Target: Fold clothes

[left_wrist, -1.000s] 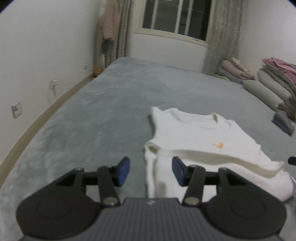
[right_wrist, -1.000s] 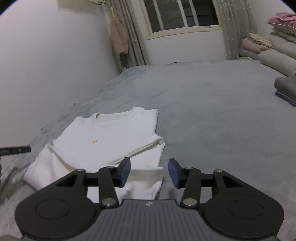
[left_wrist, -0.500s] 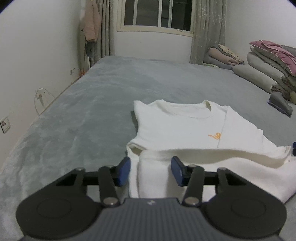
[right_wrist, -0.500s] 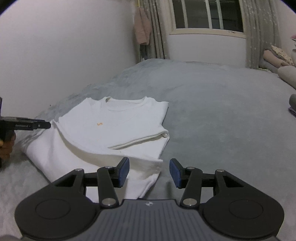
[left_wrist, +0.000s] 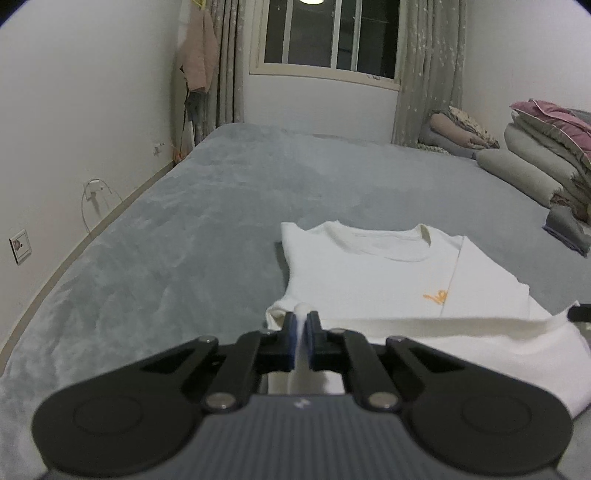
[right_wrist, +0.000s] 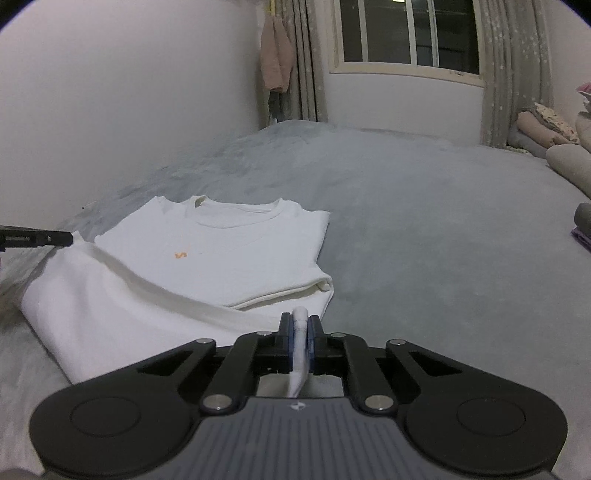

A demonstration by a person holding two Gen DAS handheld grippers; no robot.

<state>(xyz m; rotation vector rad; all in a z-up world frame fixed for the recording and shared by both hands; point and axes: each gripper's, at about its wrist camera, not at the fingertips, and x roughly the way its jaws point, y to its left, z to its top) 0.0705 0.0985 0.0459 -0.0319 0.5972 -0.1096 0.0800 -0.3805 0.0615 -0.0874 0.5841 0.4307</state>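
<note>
1. lies flat on the grey bed (left_wrist: 229, 206): one white t-shirt (left_wrist: 373, 280), collar toward the window, both sides already folded inward into a narrow rectangle.
2. pinched at the near hem: left gripper (left_wrist: 302, 334) with fingers closed on the hem's left corner, right gripper (right_wrist: 302, 338) with fingers closed on the right corner, a ridge of white cloth showing between each pair.
3. judged about halfway: side folds done, bottom-to-collar fold just starting, hem barely off the bed.
4. left to do, likely: carrying the hem up toward the collar, laying it down, letting go, perhaps one more fold.
5. counted: one t-shirt in hand, two grippers, one small orange logo (left_wrist: 436, 296), one pink garment (left_wrist: 197, 55) hanging by the curtain, one window (left_wrist: 332, 35), one pile of bedding (left_wrist: 546, 155) at the far right.
</note>
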